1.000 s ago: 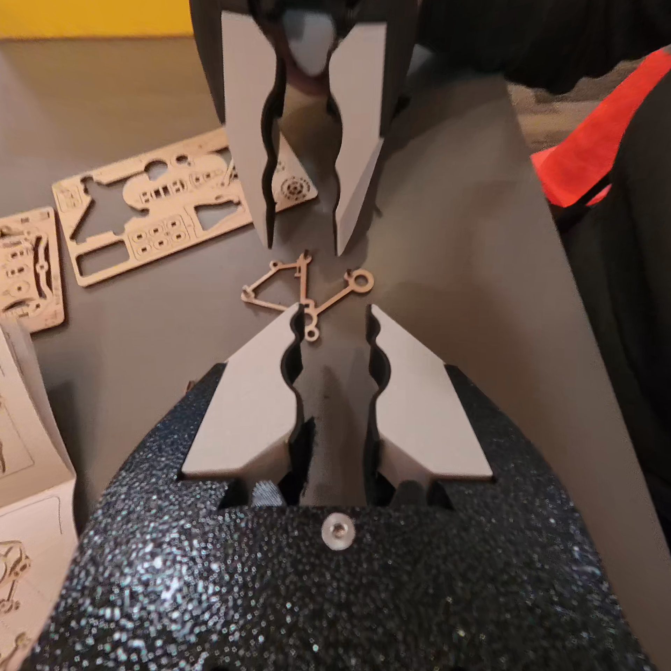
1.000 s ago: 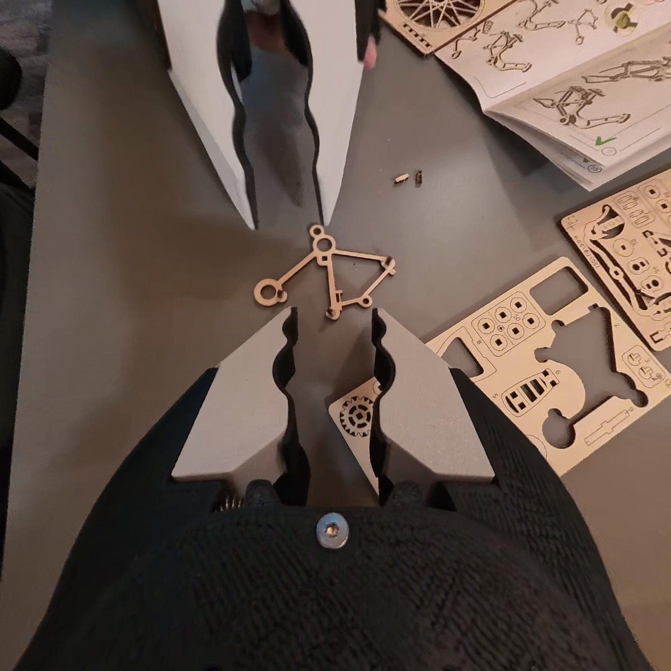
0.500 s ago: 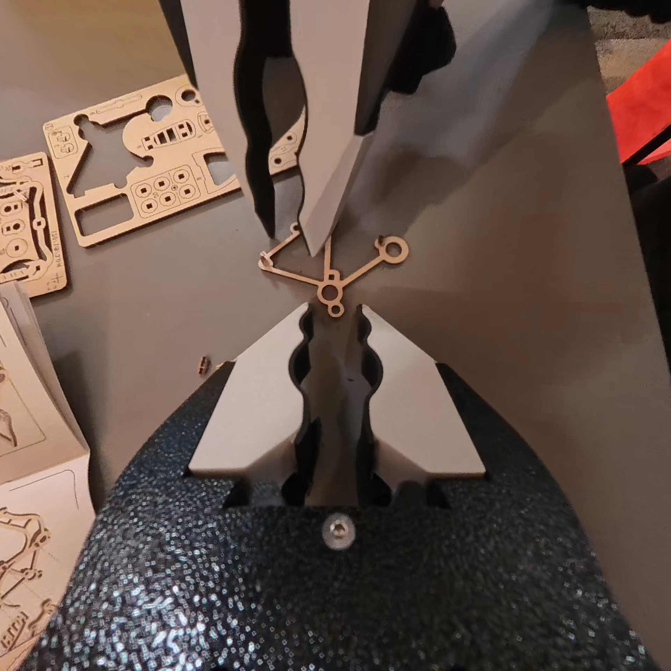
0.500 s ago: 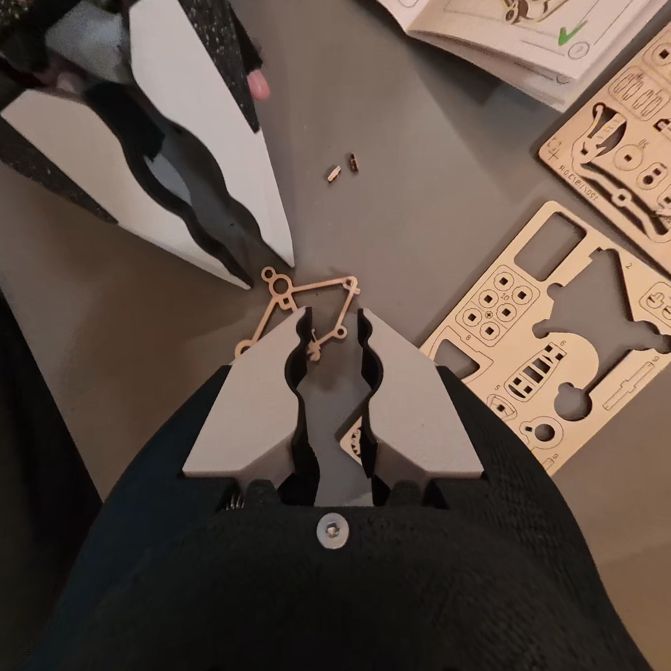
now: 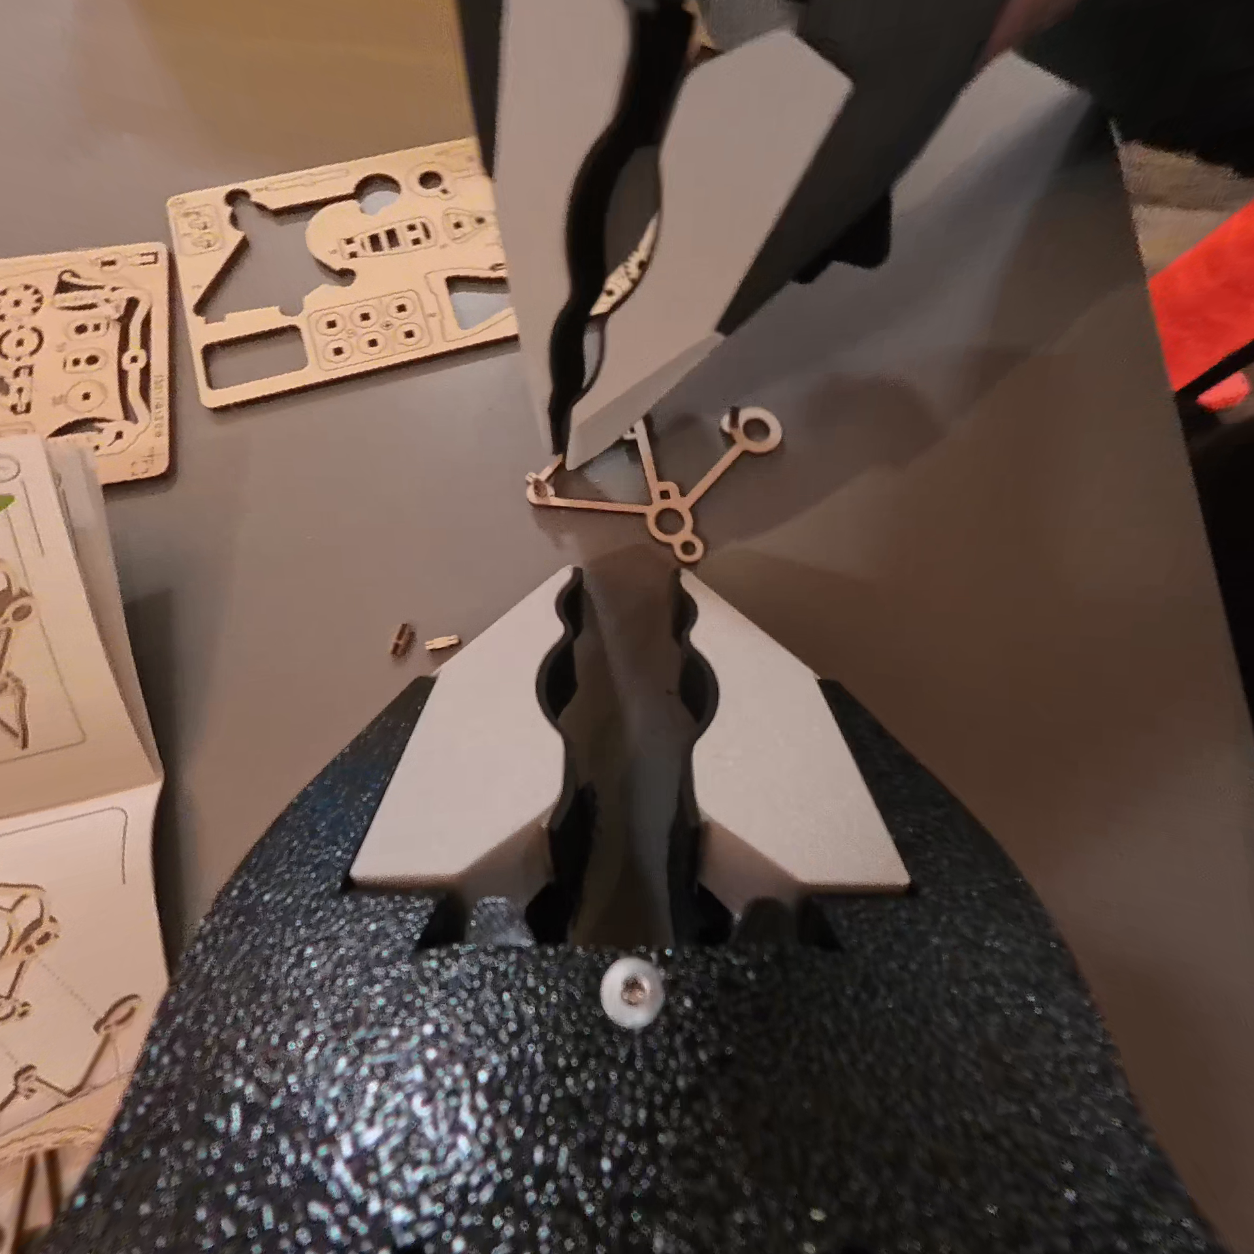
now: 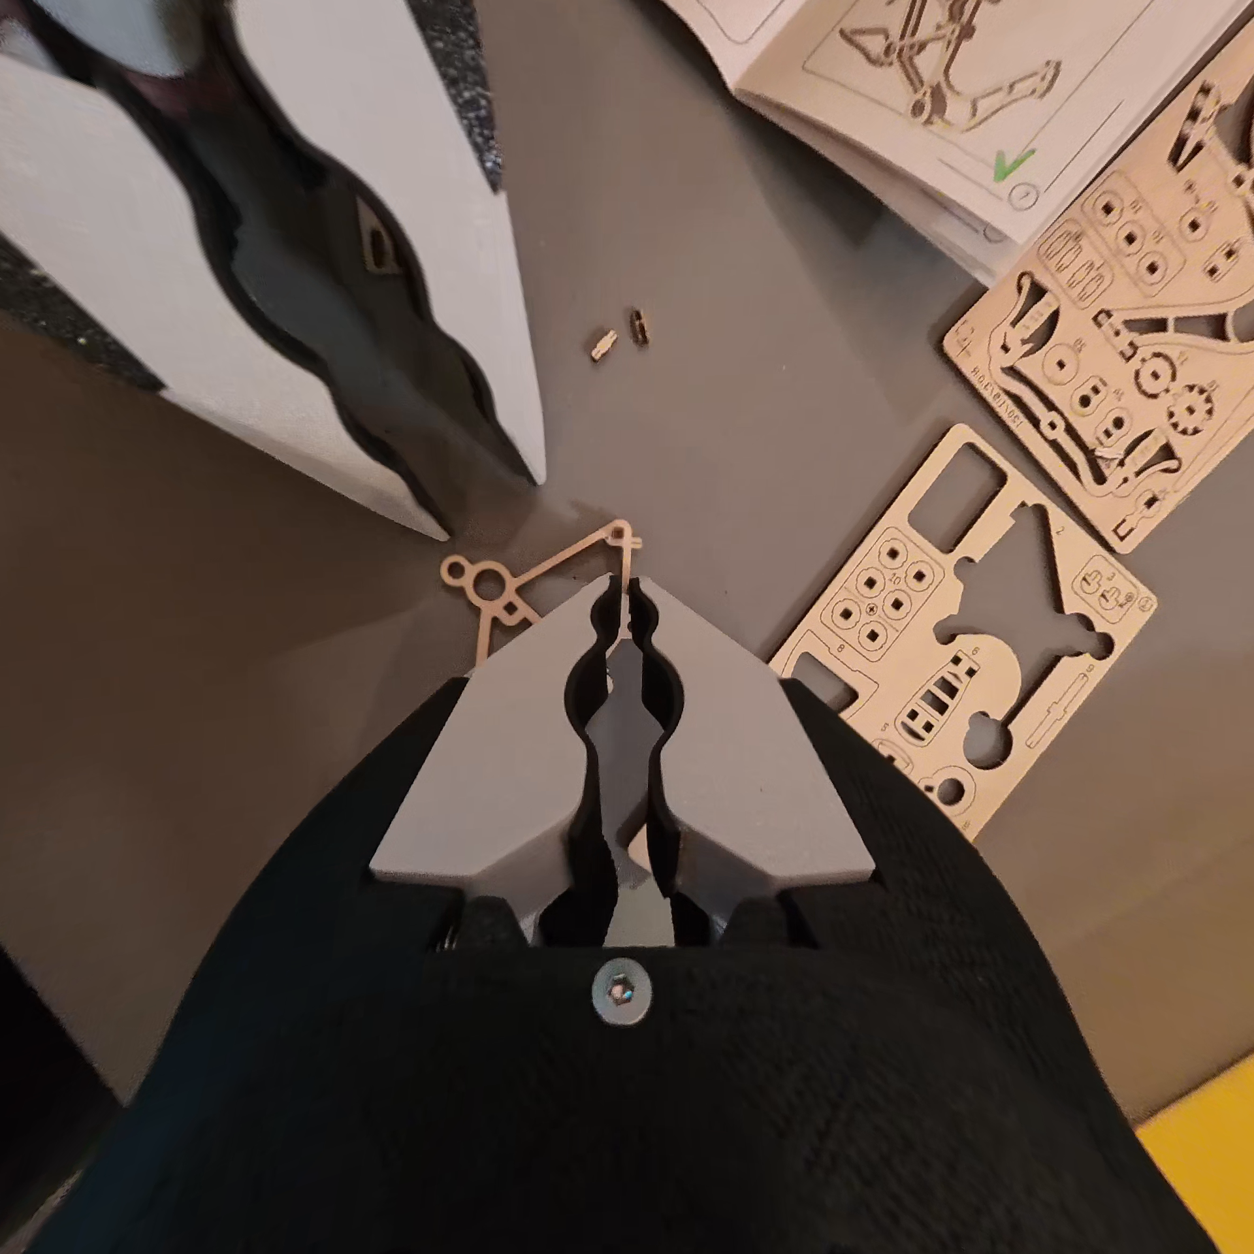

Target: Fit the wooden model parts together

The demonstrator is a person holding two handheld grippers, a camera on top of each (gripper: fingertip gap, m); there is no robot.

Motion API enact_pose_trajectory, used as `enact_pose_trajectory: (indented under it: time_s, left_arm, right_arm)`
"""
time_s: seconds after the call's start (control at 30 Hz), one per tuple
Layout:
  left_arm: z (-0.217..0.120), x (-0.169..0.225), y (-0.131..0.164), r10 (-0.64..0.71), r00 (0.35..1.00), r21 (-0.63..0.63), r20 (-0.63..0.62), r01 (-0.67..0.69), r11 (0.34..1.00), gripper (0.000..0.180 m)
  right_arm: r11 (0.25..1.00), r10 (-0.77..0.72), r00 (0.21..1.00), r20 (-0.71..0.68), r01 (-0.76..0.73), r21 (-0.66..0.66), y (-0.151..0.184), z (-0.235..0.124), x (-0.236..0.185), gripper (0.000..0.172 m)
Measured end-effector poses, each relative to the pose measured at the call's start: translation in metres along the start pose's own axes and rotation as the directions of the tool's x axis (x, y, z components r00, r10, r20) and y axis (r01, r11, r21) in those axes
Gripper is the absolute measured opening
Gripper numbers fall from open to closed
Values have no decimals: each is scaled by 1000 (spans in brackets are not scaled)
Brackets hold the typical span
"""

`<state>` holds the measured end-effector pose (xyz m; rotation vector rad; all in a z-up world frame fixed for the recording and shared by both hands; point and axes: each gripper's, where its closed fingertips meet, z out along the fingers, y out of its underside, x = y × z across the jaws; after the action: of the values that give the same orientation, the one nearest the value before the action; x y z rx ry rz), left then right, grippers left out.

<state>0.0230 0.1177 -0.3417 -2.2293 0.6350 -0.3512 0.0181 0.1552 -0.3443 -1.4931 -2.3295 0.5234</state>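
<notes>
Left wrist view: one thin pale wooden triangular frame piece (image 5: pixel 668 505) is seen flat on the grey table (image 5: pixel 882 611), its ringed arm pointing far right. The left gripper (image 5: pixel 628 577) is held parted and bare just before it. Two punched wooden sheets (image 5: pixel 339 285) and two tiny wooden pegs (image 5: pixel 424 640) are seen left.

Right wrist view: the right gripper (image 6: pixel 623 585) is seen clenched on one strut of the frame piece. A paper booklet (image 6: pixel 916 102) is seen far right.

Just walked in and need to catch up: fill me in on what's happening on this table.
A person is working two handheld grippers over a thin wooden frame piece lying on the grey table. The right gripper has closed its fingertips on one thin bar of the piece. The left gripper is open and empty, its tips just short of the piece's ring end. Two tiny pegs, two punched-out sheets and an instruction booklet lie nearby.
</notes>
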Motion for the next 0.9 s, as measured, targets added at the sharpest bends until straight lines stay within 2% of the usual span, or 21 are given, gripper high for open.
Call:
enact_pose_trajectory:
  time_s: [0.03, 0.23, 0.4, 0.57, 0.7, 0.83, 0.9]
  left_arm:
    - [-1, -2, -2, -34, 999, 16, -3, 34, 999, 24]
    - [-11, -7, -20, -232, 968, 141, -93, 243, 960, 34]
    - [-10, -9, -25, -284, 953, 167, -109, 299, 940, 48]
    - [-16, -2, -48, -287, 938, 277, -194, 333, 901, 36]
    - [-28, -4, -60, -292, 932, 356, -216, 354, 865, 26]
    - [-31, 1, -64, -273, 930, 380, -246, 352, 855, 13]
    - [-30, 7, -64, -263, 924, 368, -278, 355, 859, 13]
  right_arm:
    - [1000, -10, 1000, -9, 10, 25, -2, -1, 0, 0]
    - [983, -56, 995, -86, 70, 170, -14, -16, 0, 0]
    - [955, -75, 980, -186, 124, 269, -24, -31, 3, 0]
    - [913, -105, 942, -318, 218, 345, -39, -51, 5, 0]
    - [874, -136, 898, -417, 307, 376, -49, -65, 3, 0]
    - [832, -156, 861, -485, 379, 405, -59, -75, -2, 0]
    - [817, -162, 845, -510, 405, 411, -62, -78, -4, 0]
